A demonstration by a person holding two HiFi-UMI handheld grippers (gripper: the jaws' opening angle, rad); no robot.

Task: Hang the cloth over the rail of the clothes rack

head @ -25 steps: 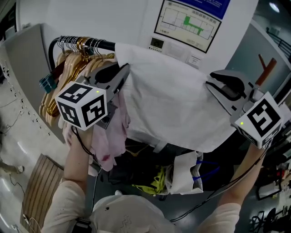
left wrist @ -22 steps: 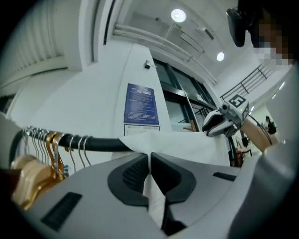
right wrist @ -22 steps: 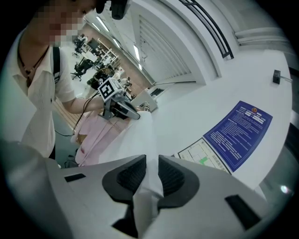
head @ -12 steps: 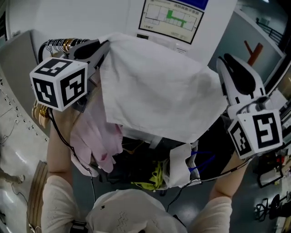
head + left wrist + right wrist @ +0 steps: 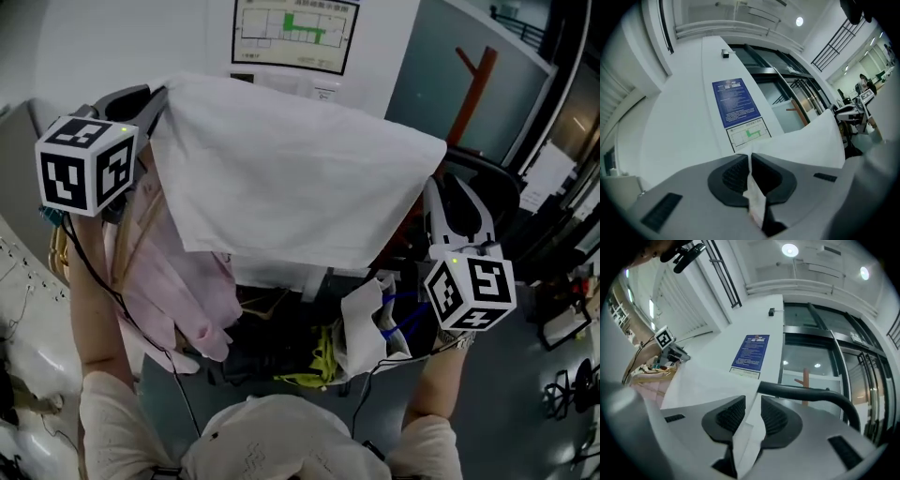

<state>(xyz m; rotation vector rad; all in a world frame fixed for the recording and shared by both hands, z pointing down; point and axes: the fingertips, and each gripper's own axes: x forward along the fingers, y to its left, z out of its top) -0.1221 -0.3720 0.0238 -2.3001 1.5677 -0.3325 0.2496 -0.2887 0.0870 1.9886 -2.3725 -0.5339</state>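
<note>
Cloth [image 5: 291, 178]: white, thin and limp. In the head view it lies spread across the top of the clothes rack, its front hanging down over a pink garment [image 5: 178, 281]. I judge it light, soft and apt to slide off. The best hold is at the two upper corners, with the top edge kept taut. The left tongs [image 5: 155, 97] sit at its upper left corner. The right tongs [image 5: 442, 197] sit at its right edge, just below the corner. A framed plan [image 5: 292, 33] with a green marking hangs on the wall, its lettering too small to read.

Left gripper view: the jaws have just been closing and now pinch a fold of the cloth between the pads. A blue notice [image 5: 736, 101] carries white print that I cannot read.

Right gripper view: the jaws stand a little apart with a fold of cloth lying between them, unclamped in my judgement. The black rail [image 5: 806, 392] runs just beyond, and the cloth covers its left part. I find no brand, only the square markers on the cubes.
</note>
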